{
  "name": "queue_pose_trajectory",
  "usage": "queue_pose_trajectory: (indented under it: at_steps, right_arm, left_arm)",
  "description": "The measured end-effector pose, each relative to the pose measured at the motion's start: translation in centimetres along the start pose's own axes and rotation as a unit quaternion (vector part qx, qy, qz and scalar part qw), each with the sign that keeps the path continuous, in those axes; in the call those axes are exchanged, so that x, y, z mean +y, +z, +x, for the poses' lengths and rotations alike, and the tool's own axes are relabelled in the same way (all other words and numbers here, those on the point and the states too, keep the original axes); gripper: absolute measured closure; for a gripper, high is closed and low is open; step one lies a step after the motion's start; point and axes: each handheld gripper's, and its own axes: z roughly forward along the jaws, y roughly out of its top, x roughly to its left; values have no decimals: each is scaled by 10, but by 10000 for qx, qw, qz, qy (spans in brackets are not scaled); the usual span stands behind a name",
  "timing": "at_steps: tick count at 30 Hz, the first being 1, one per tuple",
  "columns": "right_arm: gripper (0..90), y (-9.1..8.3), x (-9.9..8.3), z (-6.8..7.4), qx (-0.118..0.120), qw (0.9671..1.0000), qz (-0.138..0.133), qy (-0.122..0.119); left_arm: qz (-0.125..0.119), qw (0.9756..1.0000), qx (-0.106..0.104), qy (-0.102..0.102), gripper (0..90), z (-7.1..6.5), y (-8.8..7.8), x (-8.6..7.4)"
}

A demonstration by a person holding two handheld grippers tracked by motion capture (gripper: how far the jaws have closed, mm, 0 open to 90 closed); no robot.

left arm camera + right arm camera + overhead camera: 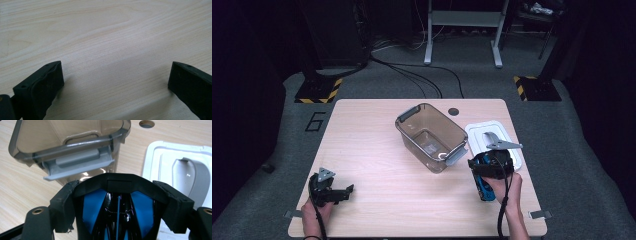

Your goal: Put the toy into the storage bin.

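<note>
1. The right claw (486, 176) grips a blue and black toy car (117, 212) across its body, one jaw on each flank, at about five o'clock from the clear bin (432, 136) on the worktop (377, 165).
2. The car looks like hard, glossy plastic: light and stiff, but probably slippery, so a hold across the widest part of the body should stop it from sliding out.
3. The bin stands open, its grey latch (77, 166) flipped outward toward the car; the white lid (479, 136) lies at three o'clock from the bin.
4. The left claw (337, 192) rests released and empty at the near left, over bare wood.
</note>
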Motion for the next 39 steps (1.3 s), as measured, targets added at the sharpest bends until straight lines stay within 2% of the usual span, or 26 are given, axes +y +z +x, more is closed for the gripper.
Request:
queue_pose_trajectory:
  at_steps: [14, 39]
  right_arm:
    - [237, -3, 19, -7, -3, 9998, -189, 80]
    - [238, -7, 52, -18, -87, 9995, -311, -19]
  left_arm:
    - [0, 10000, 0, -2, 2, 0, 0, 0]
    - [-1, 10000, 0, -4, 2, 0, 0, 0]
